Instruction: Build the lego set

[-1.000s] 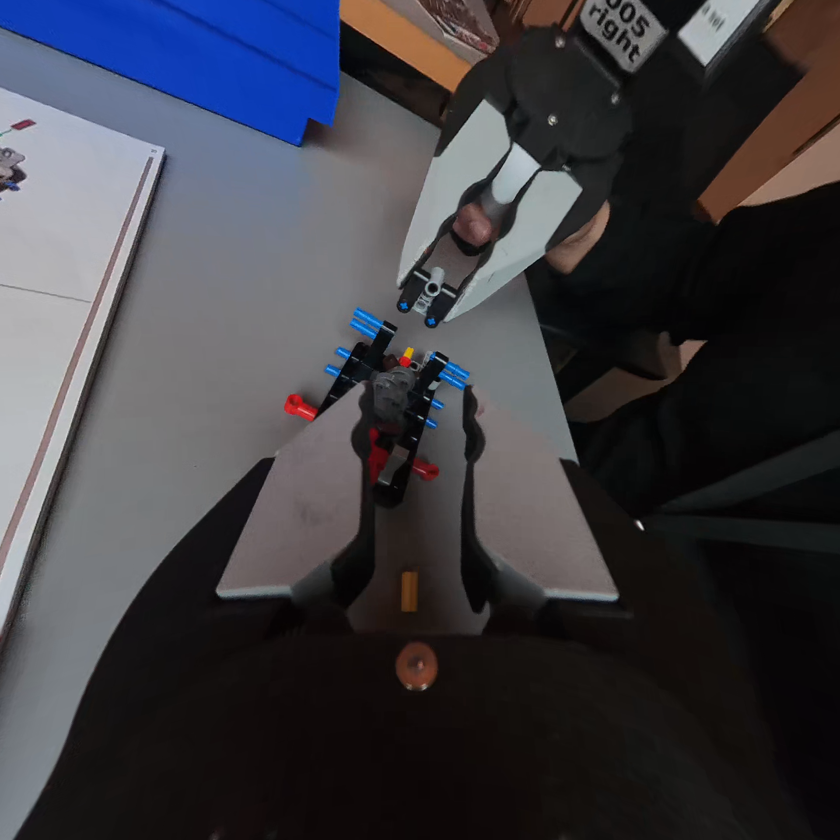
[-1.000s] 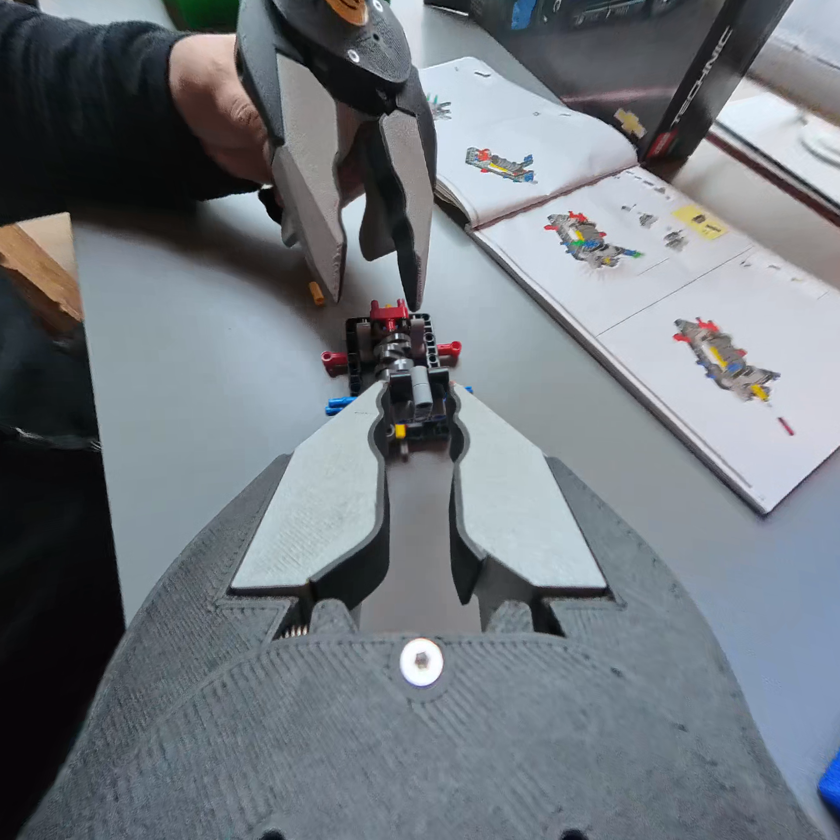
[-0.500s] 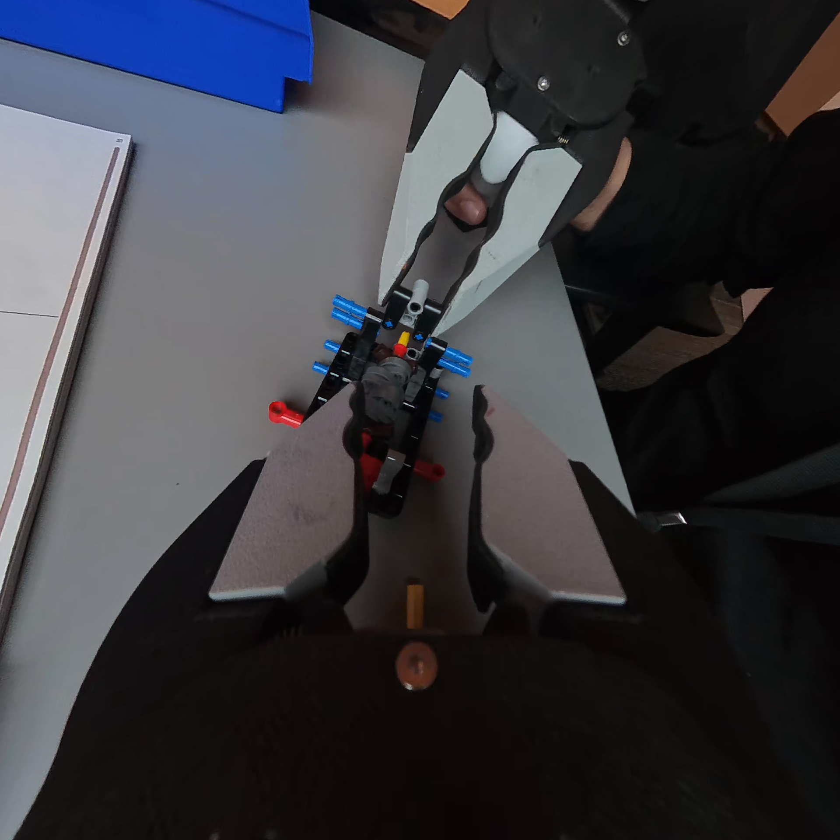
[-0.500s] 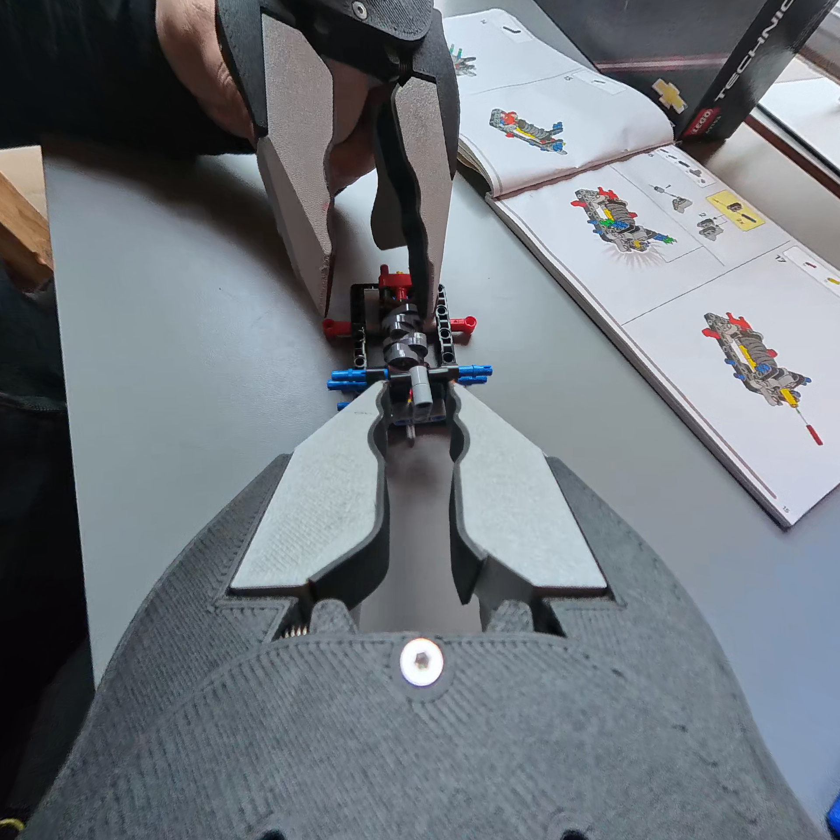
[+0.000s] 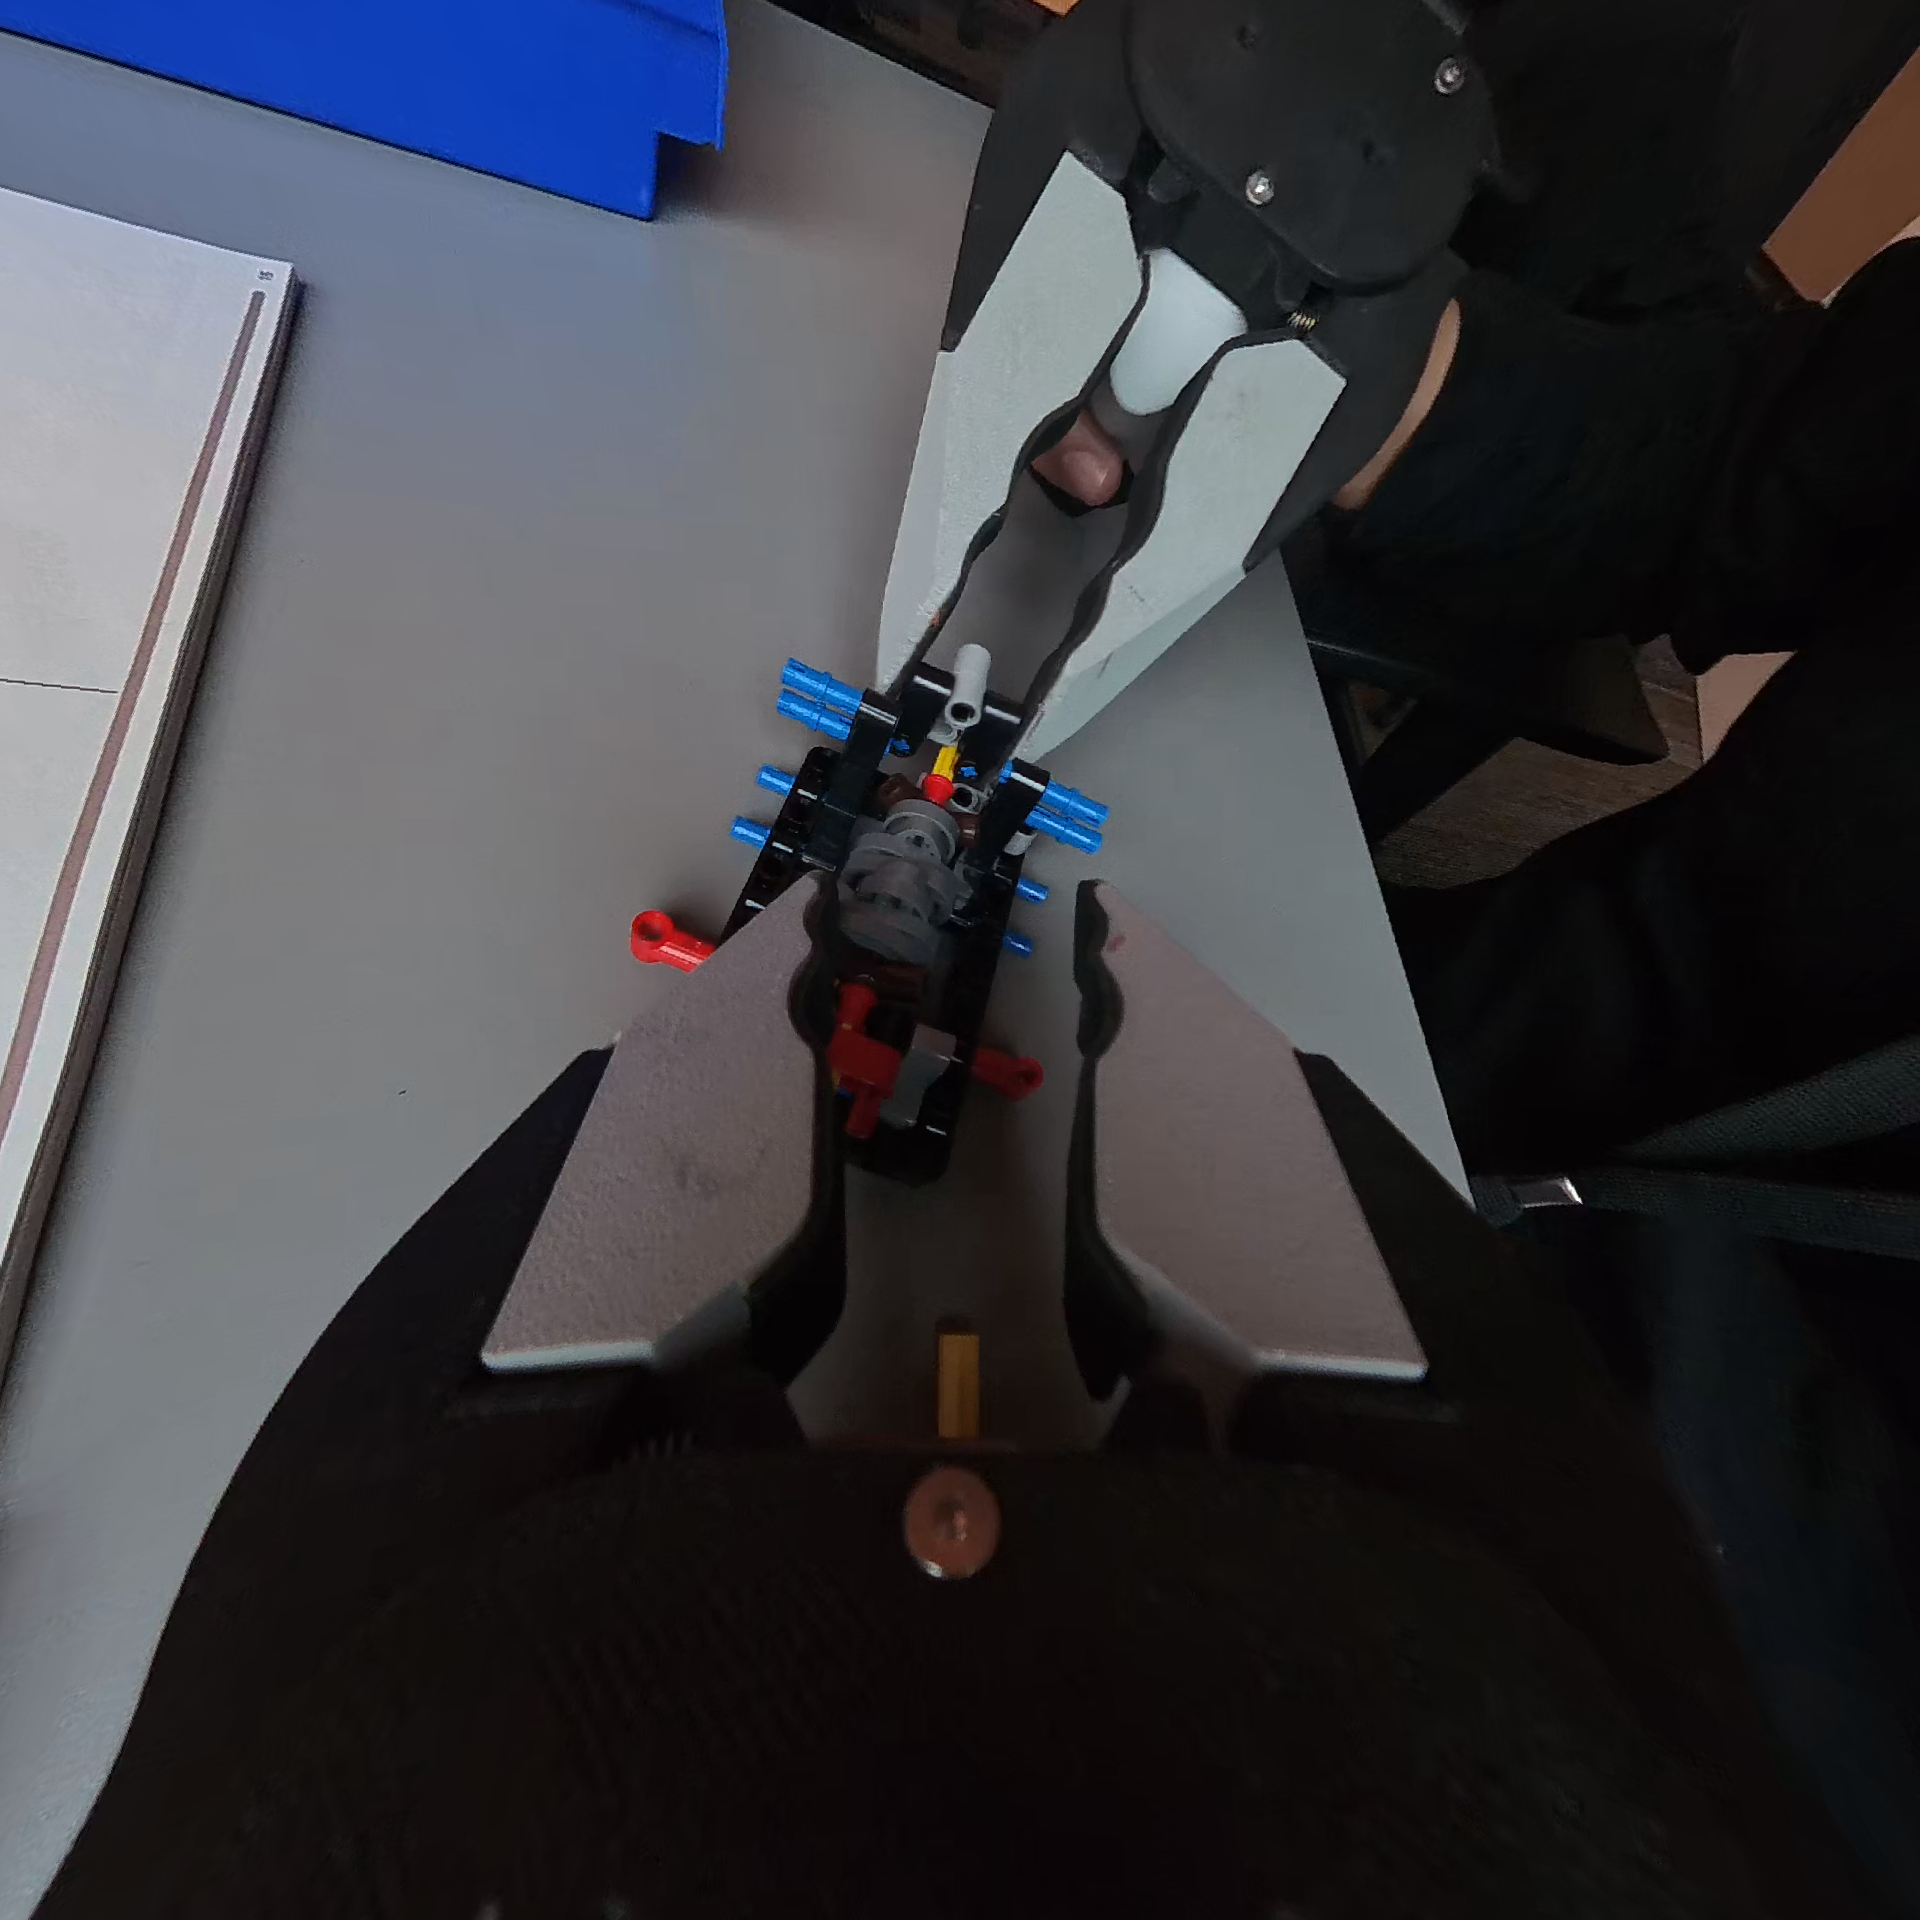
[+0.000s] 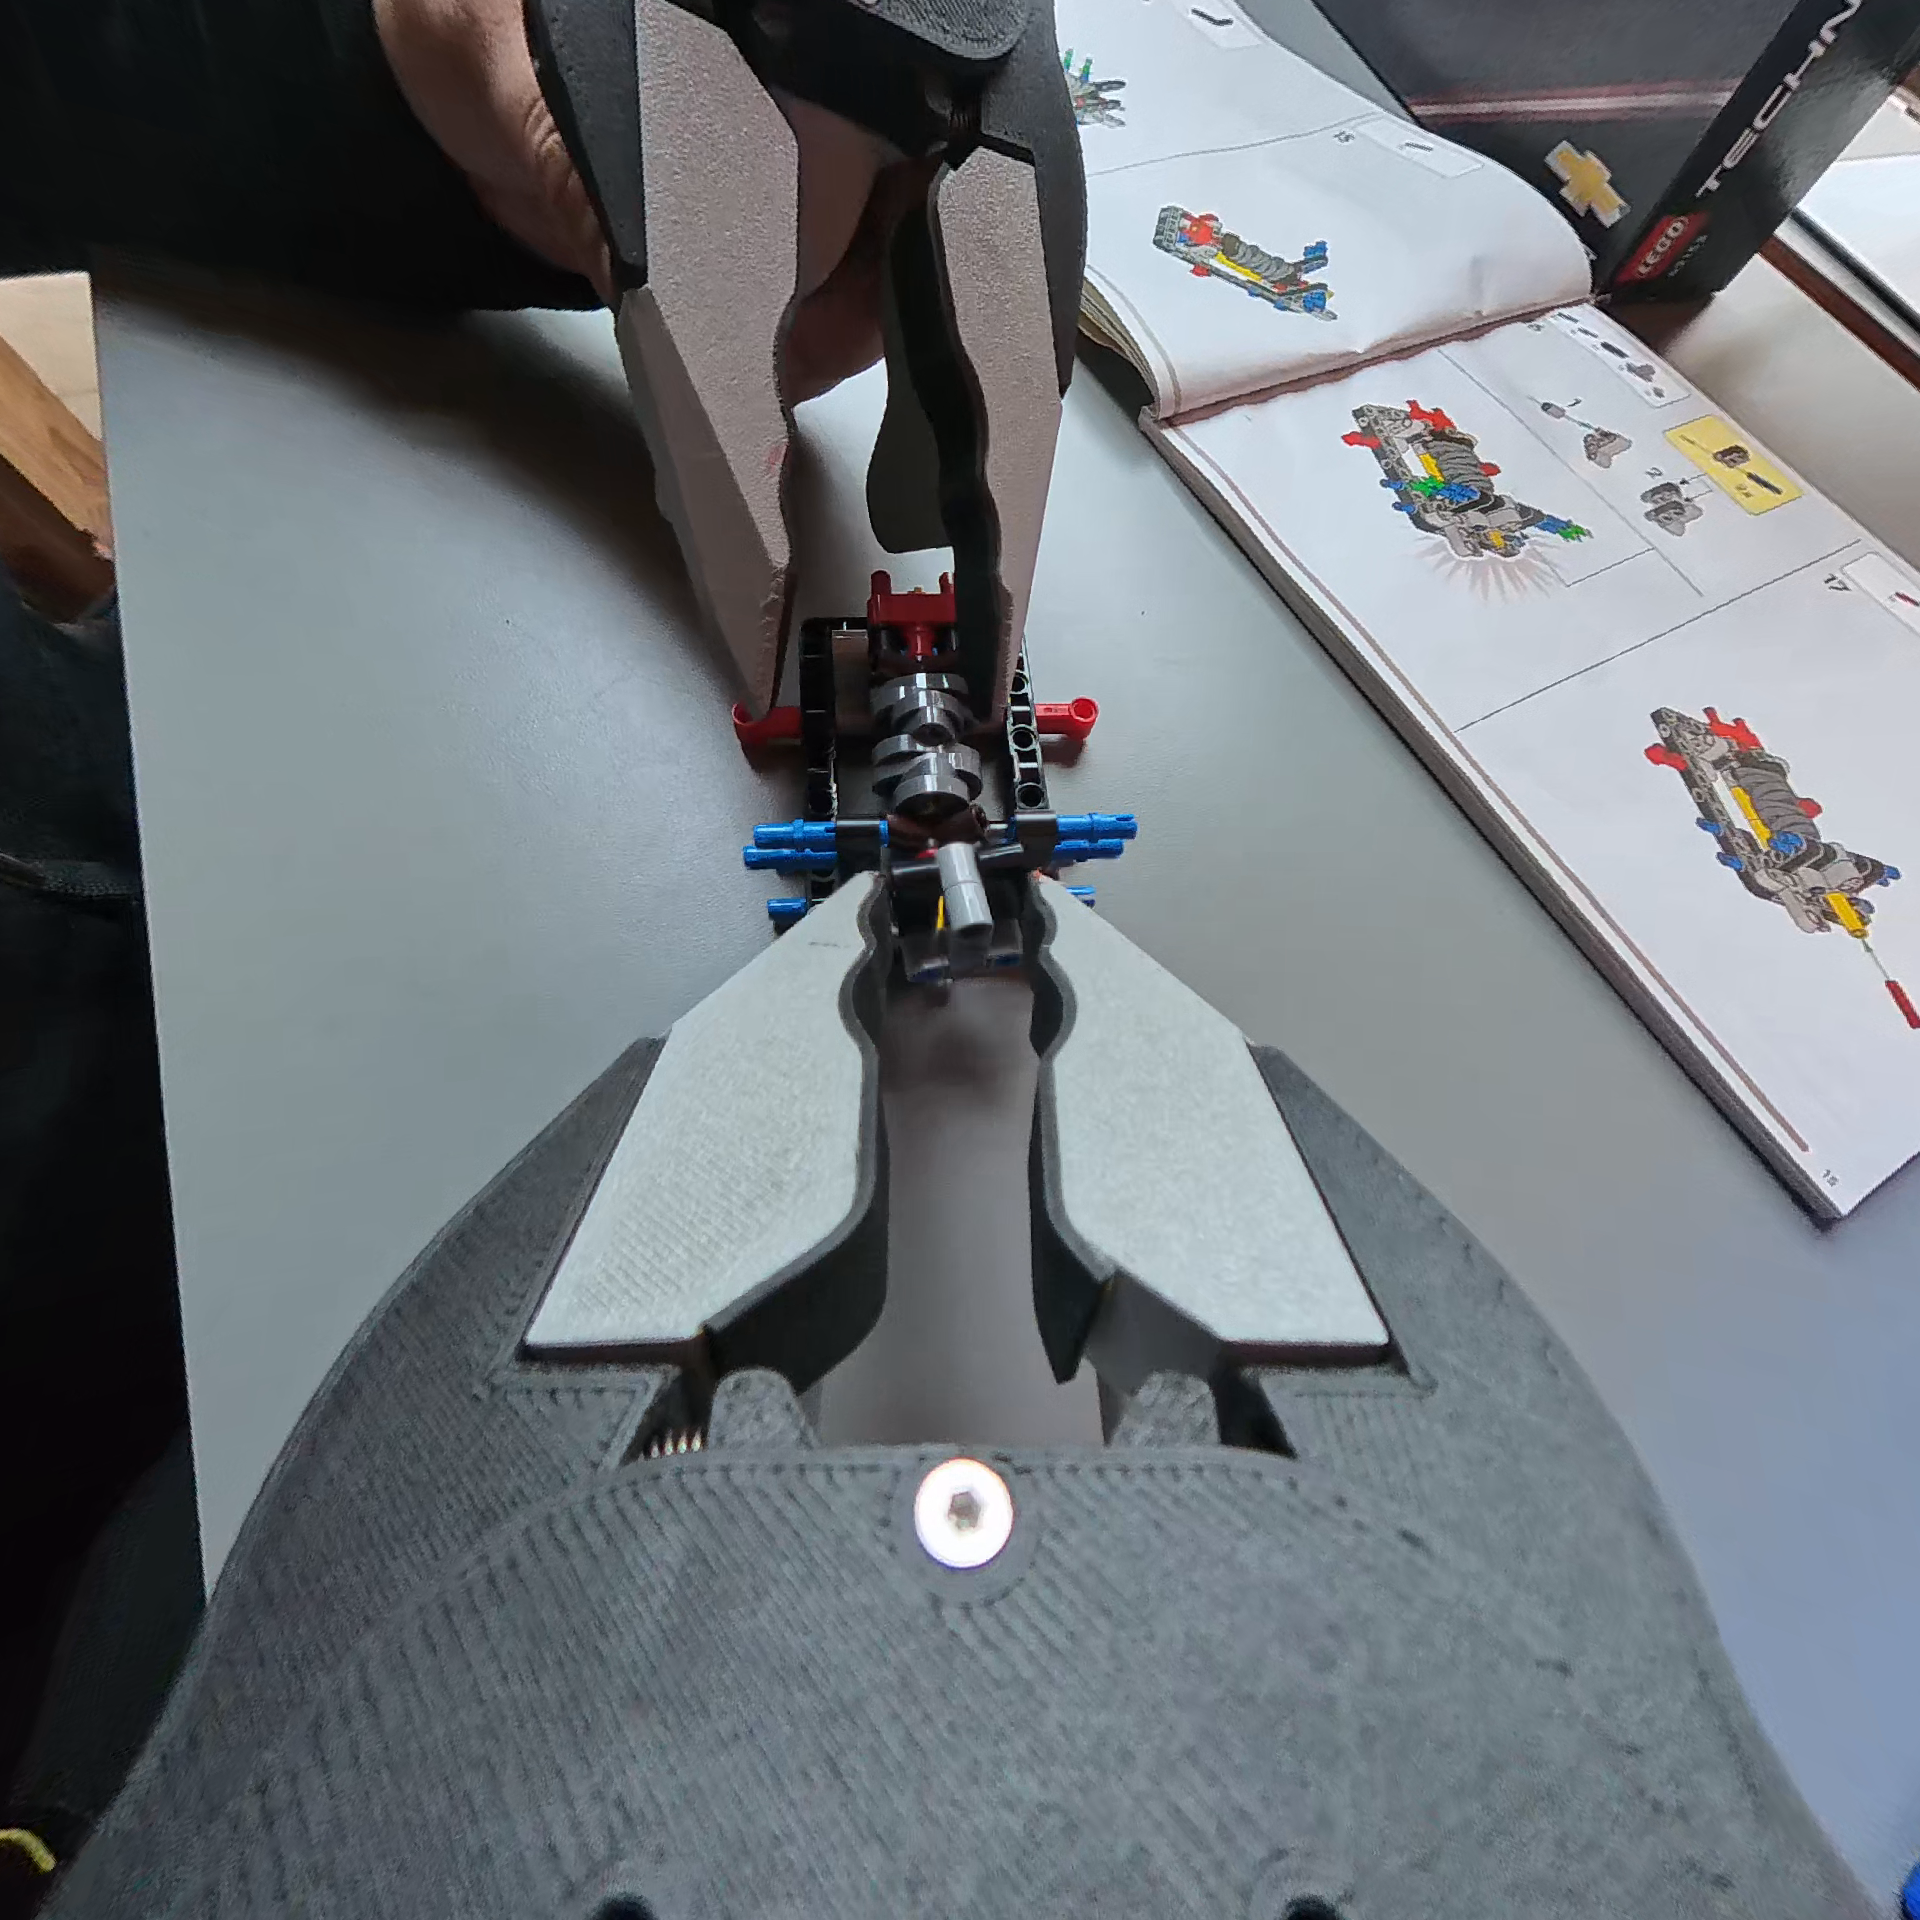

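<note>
A black Lego frame (image 5: 904,914) with a dark grey crank, red pins and blue pins lies on the grey table (image 5: 468,727); it also shows in the right wrist view (image 6: 920,758). My left gripper (image 5: 945,899) is open and straddles the frame's red-pin end; one finger is against a side beam and the other stands apart. In the right wrist view it (image 6: 883,701) comes down from above. My right gripper (image 6: 951,904) is shut on a small black piece with a light grey connector (image 6: 961,894), held against the frame's blue-pin end. That piece shows in the left wrist view (image 5: 966,691).
An open instruction booklet (image 6: 1507,623) lies to the right of the frame, with a black set box (image 6: 1662,125) behind it. A blue bin (image 5: 468,83) stands at the far edge. A small yellow piece (image 5: 956,1382) lies between my left fingers' bases. The table edge (image 5: 1351,831) is close. My left and right fingertips are right by each other.
My right gripper has carried the small black piece to the frame's blue-pin end, where it now touches. My left gripper has come down around the frame's other end.
</note>
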`<state>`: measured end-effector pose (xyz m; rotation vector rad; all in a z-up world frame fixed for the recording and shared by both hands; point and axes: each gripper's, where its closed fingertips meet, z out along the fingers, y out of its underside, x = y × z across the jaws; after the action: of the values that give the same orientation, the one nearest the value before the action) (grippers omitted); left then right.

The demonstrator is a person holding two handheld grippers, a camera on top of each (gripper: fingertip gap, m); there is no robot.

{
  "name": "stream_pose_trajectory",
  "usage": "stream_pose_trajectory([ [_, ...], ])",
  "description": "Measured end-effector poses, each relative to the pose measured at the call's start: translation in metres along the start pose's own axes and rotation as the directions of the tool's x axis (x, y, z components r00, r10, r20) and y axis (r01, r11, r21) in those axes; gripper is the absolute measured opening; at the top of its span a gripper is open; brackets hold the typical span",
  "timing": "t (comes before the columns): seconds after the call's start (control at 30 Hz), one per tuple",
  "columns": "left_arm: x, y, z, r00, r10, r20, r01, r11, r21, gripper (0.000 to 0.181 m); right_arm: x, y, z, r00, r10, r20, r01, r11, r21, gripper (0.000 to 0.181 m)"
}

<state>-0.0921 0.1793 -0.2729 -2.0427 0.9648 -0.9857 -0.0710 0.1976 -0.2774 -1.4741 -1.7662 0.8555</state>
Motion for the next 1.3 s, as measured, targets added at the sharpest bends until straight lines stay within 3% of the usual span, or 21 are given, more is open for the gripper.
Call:
stream_pose_trajectory([
  [0.3, 0.000, -0.001, -0.003, 1.000, 0.000, 0.000, 0.000, 1.000, 0.007, 0.043, 0.003, 0.004, -0.002, 0.999, -0.025, -0.022, 0.024, 0.999, -0.031, 0.021],
  [0.5, 0.006, -0.015, -0.009, 0.999, 0.049, 0.006, -0.050, 0.997, 0.060, 0.046, 0.010, -0.016, -0.020, 0.999, 0.032, -0.031, -0.030, 0.997, 0.065, 0.021],
  [0.67, 0.012, -0.026, -0.005, 0.969, 0.213, 0.128, -0.222, 0.973, 0.060, 0.048, -0.001, -0.042, -0.019, 0.997, 0.074, 0.024, -0.077, 0.986, 0.148, 0.021],
  [0.83, 0.014, -0.026, -0.001, 0.912, 0.338, 0.232, -0.350, 0.937, 0.010, 0.033, -0.009, -0.054, -0.010, 0.993, 0.098, 0.072, -0.110, 0.976, 0.186, 0.021],
  [1.1, 0.013, -0.031, -0.007, 0.943, 0.267, 0.200, -0.288, 0.954, 0.083, 0.030, -0.010, -0.056, -0.004, 0.994, 0.087, 0.064, -0.099, 0.971, 0.218, 0.021],
  [1.3, 0.016, -0.026, -0.003, 0.920, 0.334, 0.206, -0.350, 0.936, 0.044, 0.026, -0.013, -0.050, -0.001, 0.986, 0.114, 0.119, -0.137, 0.968, 0.210, 0.021],
])
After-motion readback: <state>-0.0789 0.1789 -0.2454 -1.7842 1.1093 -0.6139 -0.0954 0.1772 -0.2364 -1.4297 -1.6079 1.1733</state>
